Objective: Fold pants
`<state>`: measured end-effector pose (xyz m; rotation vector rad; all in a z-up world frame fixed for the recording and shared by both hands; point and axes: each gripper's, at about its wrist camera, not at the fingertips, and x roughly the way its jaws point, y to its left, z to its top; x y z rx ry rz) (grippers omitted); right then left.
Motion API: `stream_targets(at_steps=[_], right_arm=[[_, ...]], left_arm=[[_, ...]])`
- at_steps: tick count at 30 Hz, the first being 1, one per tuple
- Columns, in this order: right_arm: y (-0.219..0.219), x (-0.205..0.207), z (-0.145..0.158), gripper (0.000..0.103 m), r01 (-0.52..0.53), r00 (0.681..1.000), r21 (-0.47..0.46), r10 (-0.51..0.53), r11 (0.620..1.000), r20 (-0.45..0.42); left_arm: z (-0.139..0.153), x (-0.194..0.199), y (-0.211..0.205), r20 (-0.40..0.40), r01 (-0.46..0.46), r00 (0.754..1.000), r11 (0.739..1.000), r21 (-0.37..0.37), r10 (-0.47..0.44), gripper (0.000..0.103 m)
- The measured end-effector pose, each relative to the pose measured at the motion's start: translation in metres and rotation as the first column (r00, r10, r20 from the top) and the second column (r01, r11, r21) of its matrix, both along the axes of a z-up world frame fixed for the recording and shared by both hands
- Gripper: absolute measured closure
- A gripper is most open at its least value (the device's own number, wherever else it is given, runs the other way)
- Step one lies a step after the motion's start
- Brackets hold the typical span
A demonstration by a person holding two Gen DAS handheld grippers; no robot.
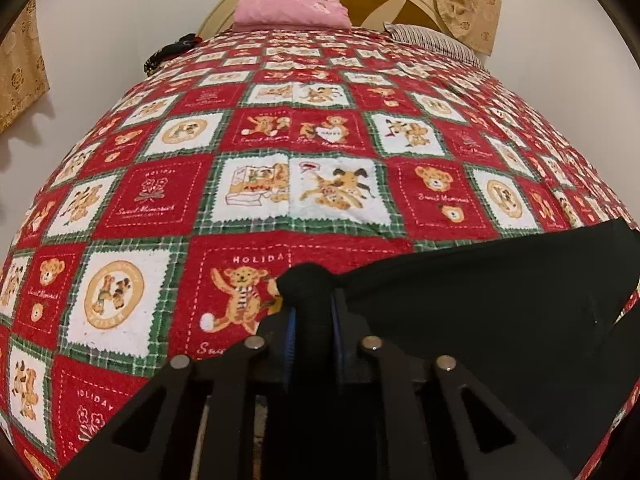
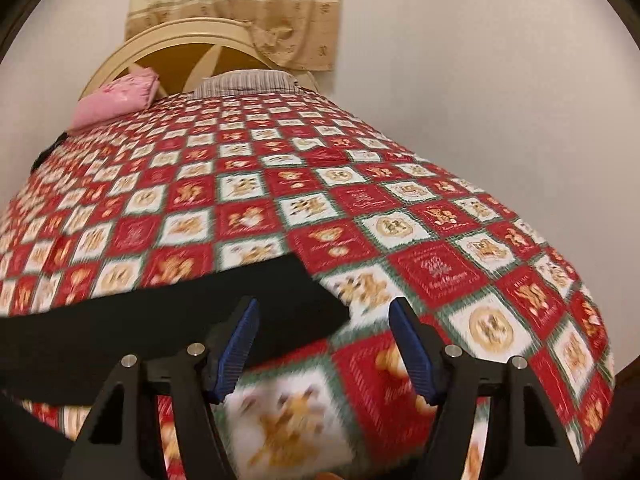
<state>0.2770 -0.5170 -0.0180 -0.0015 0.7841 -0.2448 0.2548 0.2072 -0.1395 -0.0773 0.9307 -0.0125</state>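
two tongs: one in each of the person's hands, both above a bed
left tongs (image 1: 312, 312): pinched nearly together on a bunched end of the black pants (image 1: 500, 304); dark cloth fills the narrow gap between the blue pads and bulges out just past the tips
right tongs (image 2: 324, 344): jaws spread wide with nothing between the blue pads; only blanket shows in the gap, and the view is smeared with motion blur
pants: black, lying on the near part of the bed; in the left wrist view they fan out from the pinched end toward the right edge of the frame; in the right wrist view they show as a dark band (image 2: 172, 312) from the left edge to a squared end just beside the left finger of the right tongs, not touching it as far as i can tell
blanket (image 1: 248, 152): red, white and green squares with teddy bears, covering the bed
far end of the bed: a pink folded cloth (image 1: 290, 10), a striped pillow (image 2: 244, 82), a cream curved headboard (image 2: 160, 40)
wall: pale, with a beige patterned curtain (image 2: 240, 4)
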Motion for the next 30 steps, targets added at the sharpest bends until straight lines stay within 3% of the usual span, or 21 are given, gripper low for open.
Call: stream_targets(at_steps=[5, 6, 8, 13, 19, 21, 22, 24, 25, 27, 30], right_arm=[[-0.025, 0.046, -0.012, 0.033, -0.008, 0.998, 0.095, 0.015, 0.995, -0.067], [-0.029, 0.055, -0.016, 0.027, -0.003, 0.996, 0.108, 0.012, 0.994, -0.084], [-0.035, 0.072, -0.025, 0.021, 0.007, 0.993, 0.15, 0.011, 0.989, -0.12], [-0.033, 0.103, -0.047, 0.021, -0.011, 0.983, 0.176, 0.043, 0.984, -0.178], [-0.03, 0.128, -0.072, 0.021, -0.039, 0.958, 0.204, 0.095, 0.978, -0.27], [-0.028, 0.129, -0.077, 0.022, -0.05, 0.952, 0.241, 0.119, 0.969, -0.282], [-0.027, 0.129, -0.078, 0.024, -0.056, 0.95, 0.247, 0.127, 0.967, -0.284], [-0.023, 0.128, -0.079, 0.072, -0.07, 0.944, 0.252, 0.146, 0.965, -0.295], [-0.022, 0.127, -0.077, 0.083, -0.072, 0.944, 0.239, 0.143, 0.968, -0.297], [-0.021, 0.124, -0.071, 0.095, -0.074, 0.949, 0.246, 0.144, 0.966, -0.28], [-0.014, 0.114, -0.053, 0.097, -0.102, 0.963, 0.221, 0.152, 0.97, -0.222]], left_arm=[[0.0, -0.001, 0.001, 0.001, -0.026, 1.0, 0.999, 0.029, 0.026, 0.071], [0.0, -0.001, 0.001, 0.0, -0.034, 0.999, 0.999, 0.033, 0.034, 0.068], [-0.001, -0.002, 0.002, -0.002, -0.036, 0.999, 0.999, 0.038, 0.036, 0.067], [0.001, 0.0, 0.0, -0.013, -0.029, 0.999, 0.996, 0.085, 0.03, 0.061], [-0.002, 0.003, -0.001, -0.032, -0.006, 0.999, 0.996, 0.091, 0.009, 0.06], [-0.001, 0.004, 0.001, -0.043, -0.001, 0.999, 0.997, 0.071, 0.004, 0.067], [0.0, 0.004, 0.001, -0.047, 0.021, 0.999, 0.999, 0.05, -0.019, 0.07], [0.001, 0.006, 0.001, -0.055, 0.029, 0.998, 0.999, 0.024, -0.027, 0.084], [0.002, 0.006, 0.001, -0.053, 0.044, 0.998, 0.999, 0.0, -0.044, 0.088], [0.007, 0.003, 0.0, -0.024, 0.045, 0.999, 0.999, -0.006, -0.045, 0.089], [0.02, -0.006, 0.0, 0.036, 0.049, 0.998, 0.999, -0.018, -0.048, 0.089]])
